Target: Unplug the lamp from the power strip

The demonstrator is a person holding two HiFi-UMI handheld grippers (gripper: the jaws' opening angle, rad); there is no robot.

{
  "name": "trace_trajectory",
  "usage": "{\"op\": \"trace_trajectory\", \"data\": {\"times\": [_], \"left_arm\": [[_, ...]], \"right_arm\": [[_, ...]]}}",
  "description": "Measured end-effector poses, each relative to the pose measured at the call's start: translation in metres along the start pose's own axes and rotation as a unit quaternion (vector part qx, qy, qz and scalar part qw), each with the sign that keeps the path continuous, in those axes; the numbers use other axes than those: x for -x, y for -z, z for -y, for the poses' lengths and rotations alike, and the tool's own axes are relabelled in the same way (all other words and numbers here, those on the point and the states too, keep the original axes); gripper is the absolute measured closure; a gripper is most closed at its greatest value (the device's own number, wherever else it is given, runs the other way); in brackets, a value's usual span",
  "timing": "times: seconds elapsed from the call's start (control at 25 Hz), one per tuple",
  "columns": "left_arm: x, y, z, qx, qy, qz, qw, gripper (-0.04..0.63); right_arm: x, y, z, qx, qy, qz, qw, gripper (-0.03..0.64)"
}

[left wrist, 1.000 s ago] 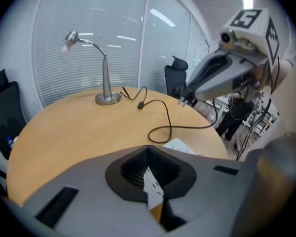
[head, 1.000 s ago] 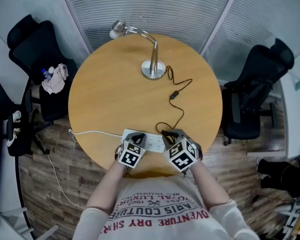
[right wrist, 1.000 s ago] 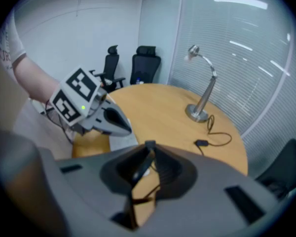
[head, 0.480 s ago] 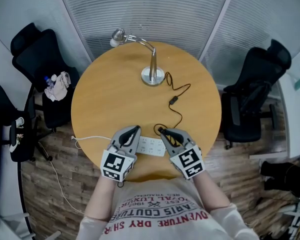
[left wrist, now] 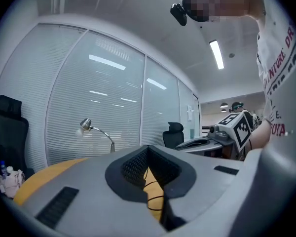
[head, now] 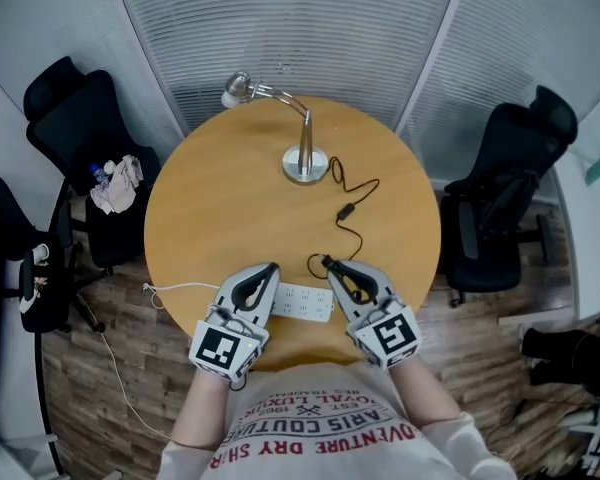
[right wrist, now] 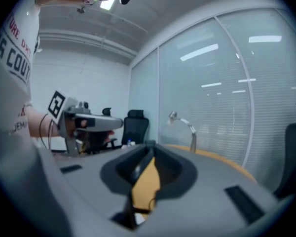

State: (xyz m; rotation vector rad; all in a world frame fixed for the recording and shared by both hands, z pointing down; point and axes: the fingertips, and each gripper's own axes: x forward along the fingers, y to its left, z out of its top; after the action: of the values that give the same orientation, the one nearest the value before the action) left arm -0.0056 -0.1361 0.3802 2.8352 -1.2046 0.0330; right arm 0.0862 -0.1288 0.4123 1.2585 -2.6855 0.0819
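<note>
Though cord (head: 347, 210) runs black, lamp (head: 306, 162) gleams.

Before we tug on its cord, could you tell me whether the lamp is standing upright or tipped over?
Upright: the lamp stands on its round base on the table, far side.

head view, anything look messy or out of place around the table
A crumpled white cloth and a small bottle lie on the seat of the black office chair left of the round wooden table. The white power strip's cable hangs off the table edge onto the floor.
</note>
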Motion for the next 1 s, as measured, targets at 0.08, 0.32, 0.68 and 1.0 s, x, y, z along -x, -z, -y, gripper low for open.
{"op": "trace_trajectory", "data": {"times": [0.08,0.32,0.68,1.0], "left_arm": [[0.0,0.005,-0.004,0.007,-0.011,-0.002,0.9999,0.568],[-0.001,0.006,-0.012,0.011,-0.025,-0.003,0.9996,0.568],[-0.006,0.001,-0.009,0.003,-0.02,0.0,0.9998,0.568],[-0.007,0.007,-0.007,0.006,-0.022,-0.013,0.9997,0.568]], "right_arm": [[0.0,0.0,0.002,-0.01,0.001,0.004,1.0,0.546],[0.002,-0.004,0.003,-0.011,0.007,0.012,1.0,0.546],[0.002,-0.003,0.001,-0.007,0.012,0.009,1.0,0.546],[0.003,-0.004,0.003,-0.006,0.017,0.01,1.0,0.546]]}}
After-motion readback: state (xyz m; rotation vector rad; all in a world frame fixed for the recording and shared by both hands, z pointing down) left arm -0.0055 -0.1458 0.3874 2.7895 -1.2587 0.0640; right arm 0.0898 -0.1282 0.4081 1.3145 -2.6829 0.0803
